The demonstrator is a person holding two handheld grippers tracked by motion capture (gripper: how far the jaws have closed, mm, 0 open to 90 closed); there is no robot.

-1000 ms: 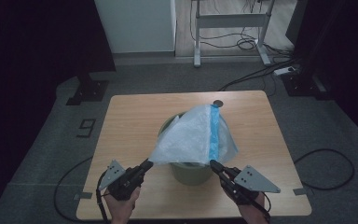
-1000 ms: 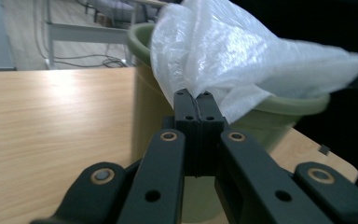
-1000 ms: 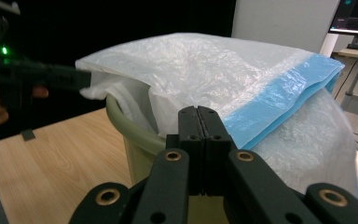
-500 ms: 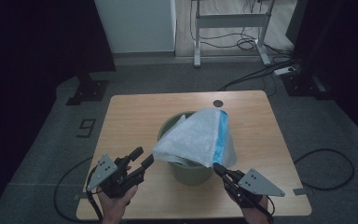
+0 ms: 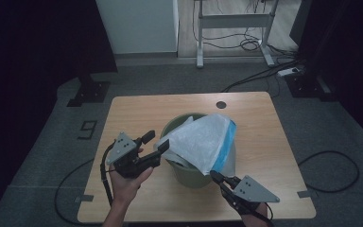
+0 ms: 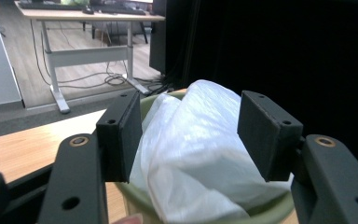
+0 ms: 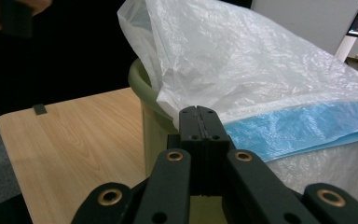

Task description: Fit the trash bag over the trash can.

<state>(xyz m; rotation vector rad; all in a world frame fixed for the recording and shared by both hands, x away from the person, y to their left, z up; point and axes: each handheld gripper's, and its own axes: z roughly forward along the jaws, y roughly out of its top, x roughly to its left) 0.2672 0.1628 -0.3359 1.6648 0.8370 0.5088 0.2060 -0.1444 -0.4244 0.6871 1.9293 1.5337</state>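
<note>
Bag half on the bin, one corner let go

Near the front edge of the tabletop [image 5: 137,111], the right hand-held gripper [image 5: 216,177] is pinched tight on the white bag's [image 5: 203,142] near corner. The left hand-held gripper [image 5: 156,142] has just been opening, and its jaws are wide with nothing between them. The bag lies just past it, to its right, draped over the green bin [image 5: 194,174] in the middle.

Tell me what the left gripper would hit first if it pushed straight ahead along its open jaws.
Most likely the crumpled white plastic bag draped over the green plastic bin; it lies squarely between the left gripper jaws, though depth is hard to judge.
</note>
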